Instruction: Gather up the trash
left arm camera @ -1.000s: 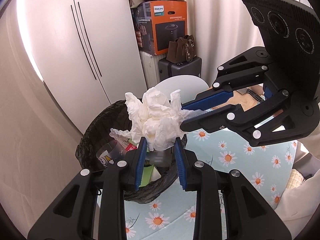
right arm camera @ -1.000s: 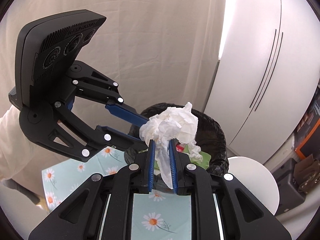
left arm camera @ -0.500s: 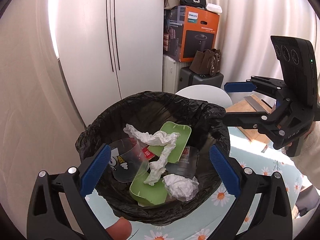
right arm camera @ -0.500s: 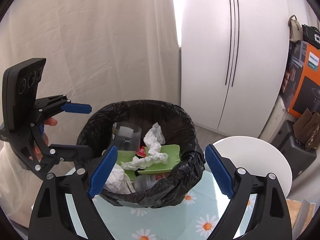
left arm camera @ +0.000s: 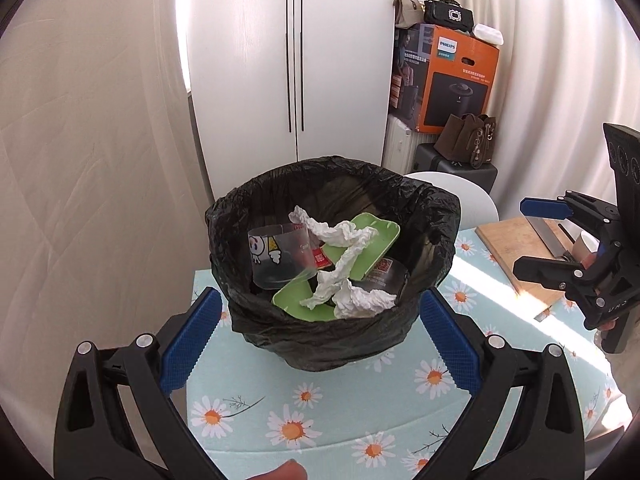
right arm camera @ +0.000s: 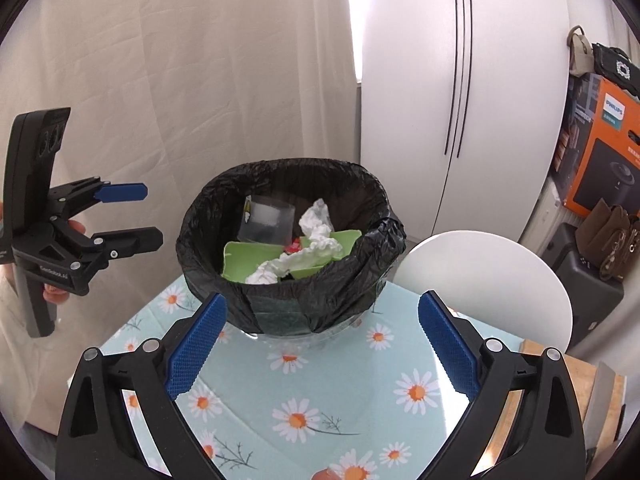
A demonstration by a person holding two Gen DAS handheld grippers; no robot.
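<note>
White tissue, crumpled, two wads [left arm camera: 344, 256]: now lying loose inside the black-lined bin [left arm camera: 432, 216], draped over a green tray [left arm camera: 380, 232] and beside a clear plastic cup [left arm camera: 276, 252]. A second ago we pinch both wads above the bin, one in each pair of tongs; now neither is held.

Left tongs [left arm camera: 320, 340]: jaws have just been opening and stand spread wide, blue pads flanking the bin from this side of it, nothing between them but the bin beyond. Empty.

Right tongs [right arm camera: 320, 344]: jaws likewise have just been opening and gape wide, nothing pressed by the pads. Empty. Seen from the left wrist, they sit off to the right, well apart from the bin.

Bin: standing on the daisy-print counter [left arm camera: 300, 420], near its far corner, filled with mixed rubbish, rim still clear of the pile.

Other items noted: wooden cutting board [left arm camera: 516, 248] with a cleaver [left arm camera: 544, 232] on it, to the right on the counter; white chair back [right arm camera: 480, 280] behind.

Reading: we judge this drop finished, both wads collected. Both tongs are free, so whatever trash remains on the counter can be fetched next; none shows in these views.
</note>
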